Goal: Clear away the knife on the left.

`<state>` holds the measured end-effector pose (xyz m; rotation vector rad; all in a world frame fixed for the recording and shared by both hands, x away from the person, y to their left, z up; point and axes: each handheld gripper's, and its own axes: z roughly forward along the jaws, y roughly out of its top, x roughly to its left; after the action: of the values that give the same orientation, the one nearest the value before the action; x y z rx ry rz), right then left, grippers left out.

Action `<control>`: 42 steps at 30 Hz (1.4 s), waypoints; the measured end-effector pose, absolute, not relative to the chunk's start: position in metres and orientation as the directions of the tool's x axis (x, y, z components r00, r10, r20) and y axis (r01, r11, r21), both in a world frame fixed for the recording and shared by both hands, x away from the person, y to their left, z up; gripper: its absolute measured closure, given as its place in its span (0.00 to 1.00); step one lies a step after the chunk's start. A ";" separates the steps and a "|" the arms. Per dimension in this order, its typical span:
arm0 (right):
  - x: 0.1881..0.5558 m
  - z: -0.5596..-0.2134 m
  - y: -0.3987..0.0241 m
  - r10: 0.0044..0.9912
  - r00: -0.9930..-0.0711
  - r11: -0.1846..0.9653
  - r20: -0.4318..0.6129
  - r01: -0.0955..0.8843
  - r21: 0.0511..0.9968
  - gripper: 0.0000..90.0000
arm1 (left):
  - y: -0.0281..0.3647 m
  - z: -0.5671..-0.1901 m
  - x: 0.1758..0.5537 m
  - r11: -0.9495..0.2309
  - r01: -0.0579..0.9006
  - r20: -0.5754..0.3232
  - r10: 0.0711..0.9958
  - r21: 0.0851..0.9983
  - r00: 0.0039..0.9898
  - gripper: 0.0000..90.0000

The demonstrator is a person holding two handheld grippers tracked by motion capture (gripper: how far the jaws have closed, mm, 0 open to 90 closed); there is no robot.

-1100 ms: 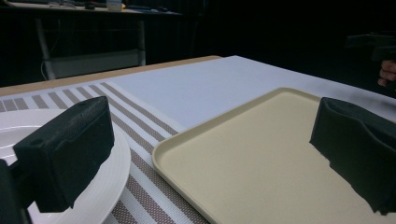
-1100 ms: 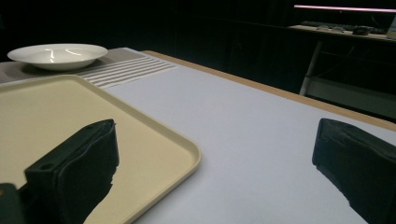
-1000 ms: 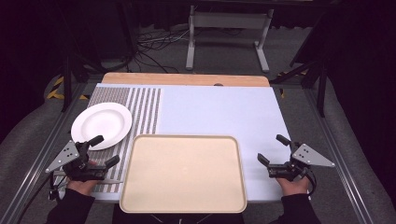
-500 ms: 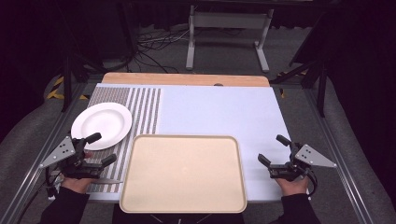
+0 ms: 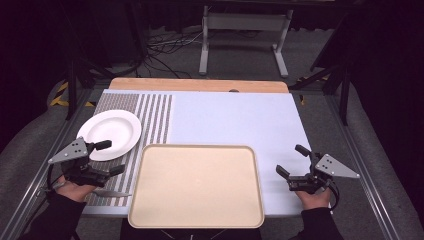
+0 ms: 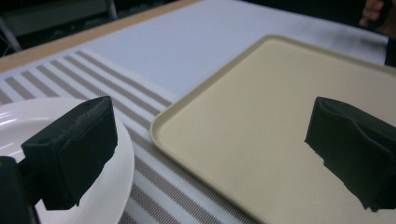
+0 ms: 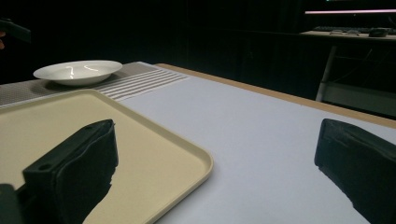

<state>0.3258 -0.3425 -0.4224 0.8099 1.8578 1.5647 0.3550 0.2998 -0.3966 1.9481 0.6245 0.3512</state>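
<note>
A beige tray (image 5: 196,185) lies empty at the table's front centre; its near corner shows in the left gripper view (image 6: 261,126) and its edge in the right gripper view (image 7: 56,121). A white plate (image 5: 109,134) rests on the striped mat at the left, also seen in the left gripper view (image 6: 18,121) and far off in the right gripper view (image 7: 77,71). My left gripper (image 5: 109,158) is open at the plate's near rim, one jaw over the plate and one toward the tray. My right gripper (image 5: 292,161) is open over the white mat, just right of the tray.
A grey-and-white striped placemat (image 5: 150,112) covers the table's left part and a plain white mat (image 5: 235,117) the rest. A wooden strip (image 5: 200,85) runs along the far edge. Metal rails flank the table. A stand and cables sit on the floor beyond.
The left gripper has drifted slightly left and back toward the person over the plate's near rim. The right gripper has hardly moved.
</note>
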 end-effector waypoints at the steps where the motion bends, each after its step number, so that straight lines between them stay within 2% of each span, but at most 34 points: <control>1: 0.326 -0.423 -0.342 0.755 -0.654 0.130 -0.042 0.087 0.988 0.00 | 0.300 -0.395 0.356 -0.376 0.277 -0.018 0.566 0.884 0.824 0.03; 4: 0.326 -0.423 -0.343 0.758 -0.651 0.135 -0.038 0.099 0.986 0.00 | 0.301 -0.390 0.357 -0.446 0.301 -0.006 0.552 0.843 0.834 0.03; 14: 0.329 -0.425 -0.342 0.749 -0.661 0.137 -0.029 0.112 0.984 0.00 | 0.309 -0.377 0.359 -0.572 0.318 0.029 0.514 0.756 0.857 0.04; 33: 0.329 -0.426 -0.341 0.743 -0.669 0.138 -0.023 0.119 0.983 0.00 | 0.316 -0.369 0.368 -0.727 0.343 0.038 0.452 0.594 0.891 0.05; 42: 0.328 -0.426 -0.341 0.743 -0.669 0.141 -0.026 0.118 0.983 0.00 | 0.318 -0.372 0.374 -0.797 0.310 0.052 0.391 0.519 0.919 0.06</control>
<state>0.3283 -0.3411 -0.4256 0.8221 1.9027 1.5642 0.3738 0.3181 -0.3715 2.5591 0.5024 0.2121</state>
